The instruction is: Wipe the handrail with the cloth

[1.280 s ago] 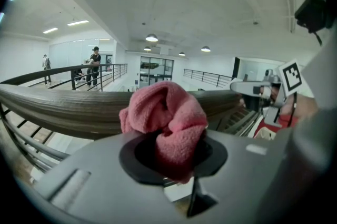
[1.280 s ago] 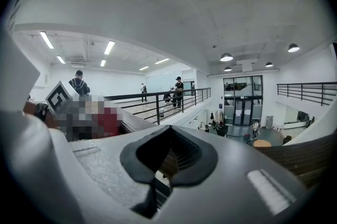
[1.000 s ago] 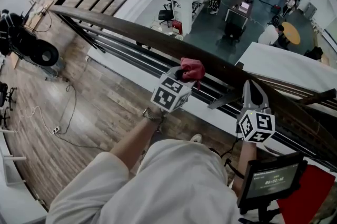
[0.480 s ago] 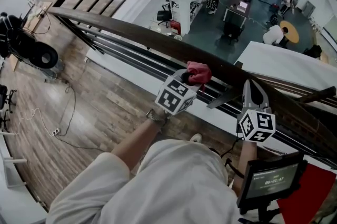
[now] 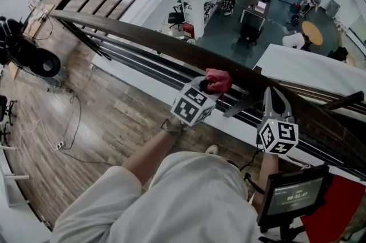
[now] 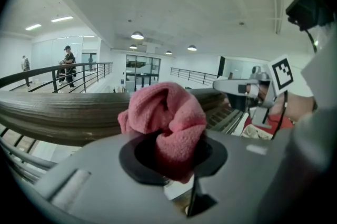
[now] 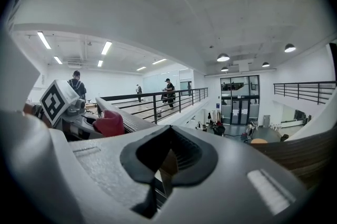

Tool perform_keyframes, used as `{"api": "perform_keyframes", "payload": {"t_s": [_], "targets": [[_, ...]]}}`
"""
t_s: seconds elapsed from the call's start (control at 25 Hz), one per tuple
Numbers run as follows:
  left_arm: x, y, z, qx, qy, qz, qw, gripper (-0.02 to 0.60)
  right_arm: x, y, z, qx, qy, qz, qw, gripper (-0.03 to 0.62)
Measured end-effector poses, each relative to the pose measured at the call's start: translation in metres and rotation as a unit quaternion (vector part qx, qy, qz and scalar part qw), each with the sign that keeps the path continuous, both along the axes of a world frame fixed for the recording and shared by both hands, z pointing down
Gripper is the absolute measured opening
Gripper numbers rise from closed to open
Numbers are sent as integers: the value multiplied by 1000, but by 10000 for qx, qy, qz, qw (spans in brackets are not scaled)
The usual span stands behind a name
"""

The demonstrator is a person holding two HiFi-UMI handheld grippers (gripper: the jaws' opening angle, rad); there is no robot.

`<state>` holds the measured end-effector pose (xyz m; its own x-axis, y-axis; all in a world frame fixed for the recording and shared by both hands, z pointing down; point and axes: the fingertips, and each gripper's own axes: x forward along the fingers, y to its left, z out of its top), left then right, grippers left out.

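Note:
A dark wooden handrail [image 5: 143, 37] runs from the upper left to the right across the head view. My left gripper [image 5: 213, 85] is shut on a bunched pink cloth [image 5: 219, 79], which rests on the top of the rail. In the left gripper view the cloth [image 6: 166, 115] fills the jaws, with the handrail [image 6: 58, 115] just behind it. My right gripper [image 5: 274, 100] hovers shut by the rail to the right of the cloth and holds nothing. Its own view shows the closed jaws of the right gripper [image 7: 168, 157], with the cloth [image 7: 109, 124] and handrail [image 7: 129, 118] to the left.
Dark metal rails [image 5: 148, 62] run below the handrail, above an open drop to a lower floor with desks and people. A small screen on a stand [image 5: 293, 193] is at my lower right. Black equipment [image 5: 28, 50] and cables [image 5: 71, 122] lie on the wooden floor at left.
My left gripper has slid the cloth a little to the right along the handrail. The right gripper has stayed in place.

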<state>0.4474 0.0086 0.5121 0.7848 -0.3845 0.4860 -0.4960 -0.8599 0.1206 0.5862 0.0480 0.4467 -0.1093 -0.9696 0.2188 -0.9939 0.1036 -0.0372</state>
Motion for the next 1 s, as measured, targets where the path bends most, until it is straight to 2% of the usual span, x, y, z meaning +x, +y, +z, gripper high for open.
{"api": "perform_keyframes", "payload": {"t_s": [0.24, 1.0], "targets": [[5, 2, 0, -1, 20, 6, 10000, 92, 12, 7, -1, 13, -18, 96, 10000, 2], [13, 6, 0, -65, 185, -5, 9998, 91, 5, 9, 4, -40, 56, -38, 10000, 2]]}}
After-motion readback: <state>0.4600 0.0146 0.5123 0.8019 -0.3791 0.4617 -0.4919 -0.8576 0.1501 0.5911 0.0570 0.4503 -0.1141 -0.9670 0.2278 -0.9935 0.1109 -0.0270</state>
